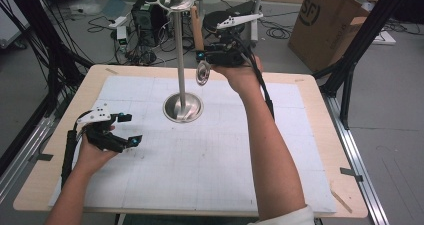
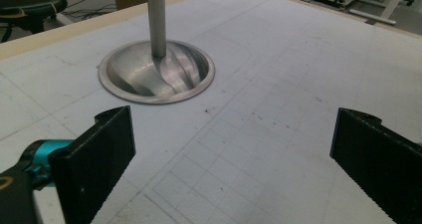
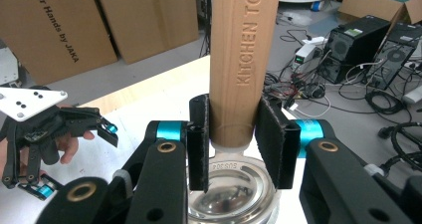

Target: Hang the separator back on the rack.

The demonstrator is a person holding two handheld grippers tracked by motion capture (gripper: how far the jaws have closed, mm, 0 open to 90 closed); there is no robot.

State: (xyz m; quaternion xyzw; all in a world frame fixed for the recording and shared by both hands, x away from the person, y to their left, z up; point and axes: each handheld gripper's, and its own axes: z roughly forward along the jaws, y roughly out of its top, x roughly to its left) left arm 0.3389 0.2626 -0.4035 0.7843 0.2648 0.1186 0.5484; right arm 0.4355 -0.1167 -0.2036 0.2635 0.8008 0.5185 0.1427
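My right gripper (image 3: 233, 144) is clamped on the ladle (image 3: 242, 55) by its wooden handle, raised beside the stand's pole (image 1: 181, 50). My left gripper (image 1: 122, 130) rests wide open and empty on the mat (image 1: 210, 155), near the stand's base (image 2: 157, 72)

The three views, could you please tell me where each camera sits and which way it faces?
High view: above the person's side, looking forward and down on the table; both forearms, left gripper, right gripper.
Left gripper view: rides low, facing the stand; open jaws.
Right gripper view: looks along jaws shut on the wooden handle.
Shared: the stand; the left gripper.
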